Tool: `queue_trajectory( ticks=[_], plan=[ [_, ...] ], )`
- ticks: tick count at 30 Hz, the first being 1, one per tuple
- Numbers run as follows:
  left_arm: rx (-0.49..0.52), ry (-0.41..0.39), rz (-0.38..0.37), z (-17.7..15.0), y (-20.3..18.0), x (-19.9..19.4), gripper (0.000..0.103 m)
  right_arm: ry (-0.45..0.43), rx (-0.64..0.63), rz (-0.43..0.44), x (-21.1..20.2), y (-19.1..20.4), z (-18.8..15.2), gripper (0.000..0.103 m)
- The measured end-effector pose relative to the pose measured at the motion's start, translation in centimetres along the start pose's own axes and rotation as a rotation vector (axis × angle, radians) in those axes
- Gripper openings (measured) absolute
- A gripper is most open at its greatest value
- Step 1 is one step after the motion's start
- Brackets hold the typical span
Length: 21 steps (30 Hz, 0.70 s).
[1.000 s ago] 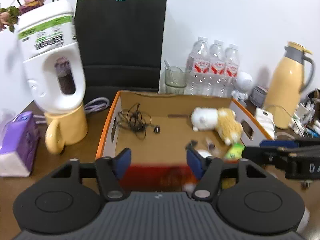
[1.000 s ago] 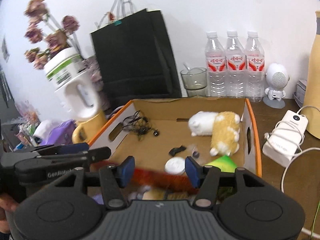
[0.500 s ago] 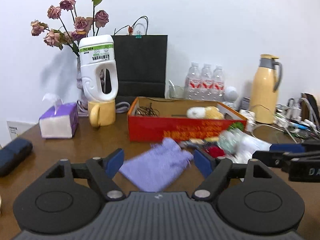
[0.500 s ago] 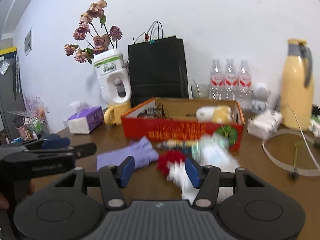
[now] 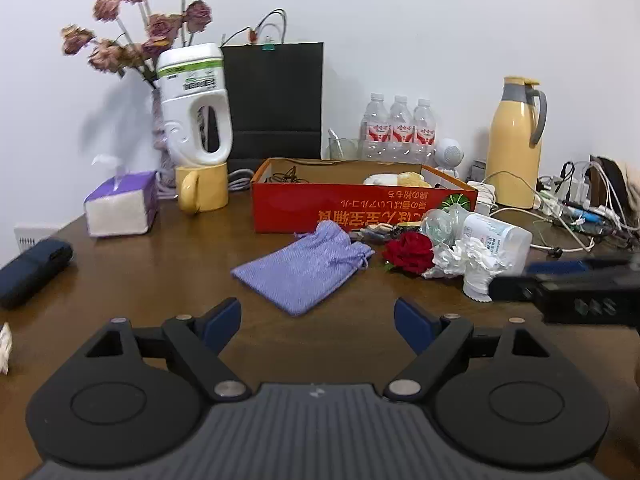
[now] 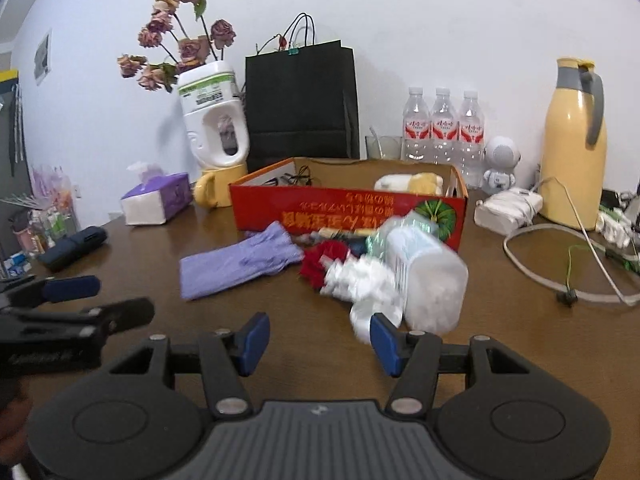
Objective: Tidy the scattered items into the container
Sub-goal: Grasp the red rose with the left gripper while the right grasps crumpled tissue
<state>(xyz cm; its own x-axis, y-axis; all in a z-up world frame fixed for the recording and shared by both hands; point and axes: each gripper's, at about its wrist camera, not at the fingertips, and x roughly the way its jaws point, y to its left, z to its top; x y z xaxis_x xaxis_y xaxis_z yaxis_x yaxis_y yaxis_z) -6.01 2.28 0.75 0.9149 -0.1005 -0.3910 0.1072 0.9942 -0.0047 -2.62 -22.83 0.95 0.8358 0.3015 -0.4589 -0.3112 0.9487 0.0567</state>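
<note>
Red cardboard box (image 5: 362, 210) sits at twelve o'clock on the counter (image 5: 160, 280); a second ago both cameras hung directly over it. Left hand-held gripper (image 5: 317, 322) empty, jaws opening wide. Right hand-held gripper (image 6: 316, 338) half-spread, empty. Purple pouch (image 5: 304, 268), red flower (image 5: 410, 254), white bottle (image 6: 428, 280) lie before the box's front wall; bare counter lies nearer.

Scattered items (image 6: 360, 276) before red box (image 6: 348, 216)

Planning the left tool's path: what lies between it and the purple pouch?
Only bare brown table lies between the left tool and the purple pouch, per left wrist view.
</note>
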Motion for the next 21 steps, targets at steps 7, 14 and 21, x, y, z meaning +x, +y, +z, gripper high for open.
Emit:
queue_trajectory(
  ticks=[7,14,21],
  plan=[
    [0.038,0.023,-0.030,1.8,-1.2,3.9,0.085,0.033,-0.101,-0.070,5.4,-0.2,2.4,0.053],
    [0.057,0.033,-0.065,3.5,-2.0,7.4,0.080,0.110,-0.186,-0.120,8.7,-0.3,2.9,0.022],
    [0.098,0.062,-0.136,4.9,-4.0,11.2,0.080,0.017,-0.059,-0.042,5.2,-2.7,5.4,0.018]
  ],
)
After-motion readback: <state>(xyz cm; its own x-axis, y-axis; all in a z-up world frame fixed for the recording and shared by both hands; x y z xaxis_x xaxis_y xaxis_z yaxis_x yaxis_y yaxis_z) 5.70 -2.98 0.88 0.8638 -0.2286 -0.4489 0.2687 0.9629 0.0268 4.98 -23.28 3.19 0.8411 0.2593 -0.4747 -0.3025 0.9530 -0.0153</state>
